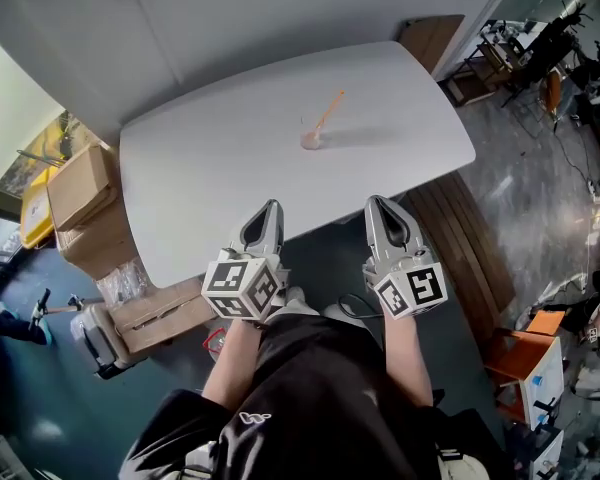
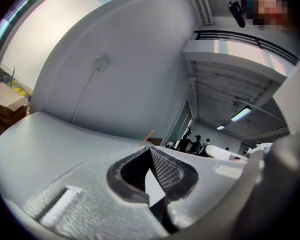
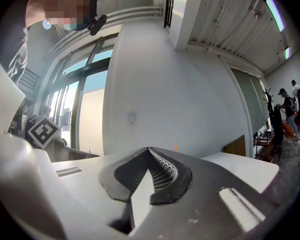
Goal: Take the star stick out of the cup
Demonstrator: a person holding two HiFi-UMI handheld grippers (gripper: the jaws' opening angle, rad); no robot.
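Leaning in cup (image 1: 311, 138), star stick (image 1: 331, 107)

text: none readable | numbers: none | brands: none | signs: none legible

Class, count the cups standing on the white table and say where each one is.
1. The clear cup stands alone near the middle of the white table, with an orange stick leaning out of it. Nothing on the table could hide another.
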